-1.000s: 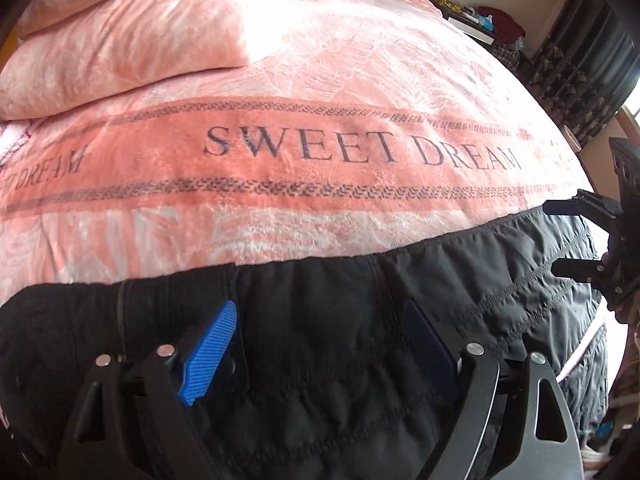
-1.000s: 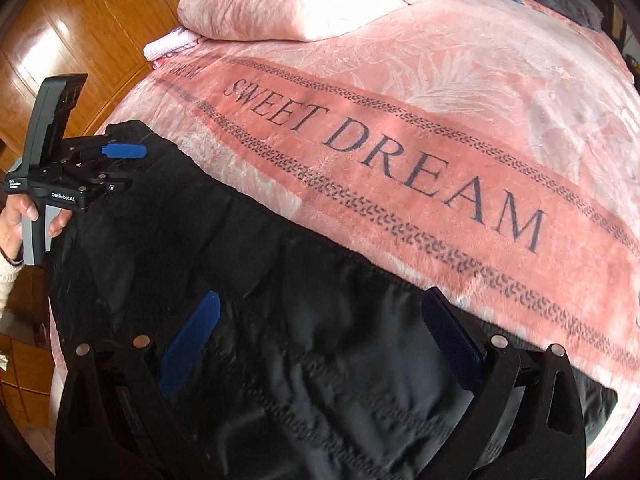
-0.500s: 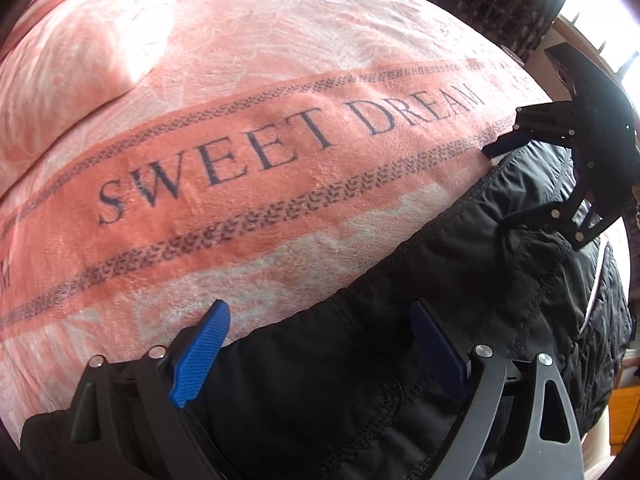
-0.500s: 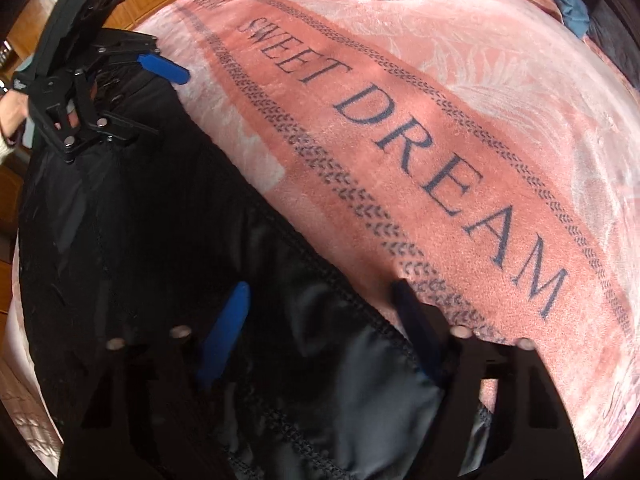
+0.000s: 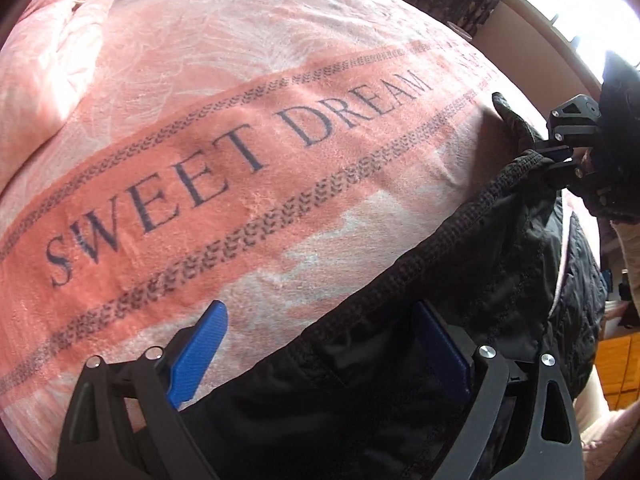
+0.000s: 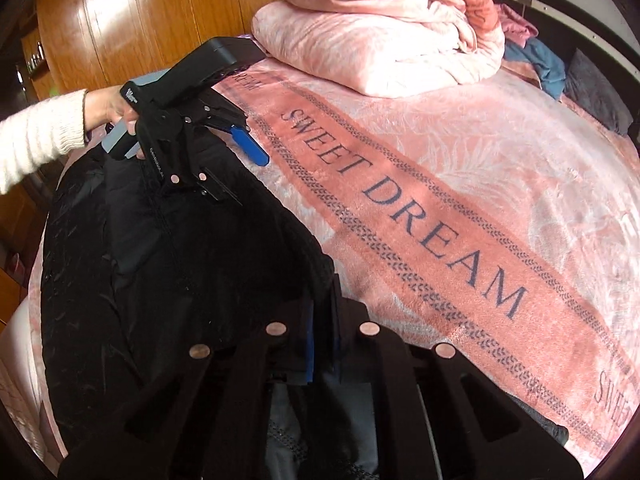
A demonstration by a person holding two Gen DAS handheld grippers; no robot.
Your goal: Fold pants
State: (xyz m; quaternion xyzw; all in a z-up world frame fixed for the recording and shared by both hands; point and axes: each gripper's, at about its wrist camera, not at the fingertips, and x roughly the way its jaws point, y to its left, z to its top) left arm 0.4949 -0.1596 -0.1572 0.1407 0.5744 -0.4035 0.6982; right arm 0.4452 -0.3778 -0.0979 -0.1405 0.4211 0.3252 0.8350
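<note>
Pants (image 6: 172, 264), black, lie along the near edge of a pink bed (image 6: 480, 184), from 6 to 9 o'clock in the right wrist view. Right claw (image 6: 320, 344) has just snapped together on the waistband, starting the fold. Left claw (image 5: 320, 344) has spread wide, straddling the waistband at 6 o'clock, not gripping.
</note>
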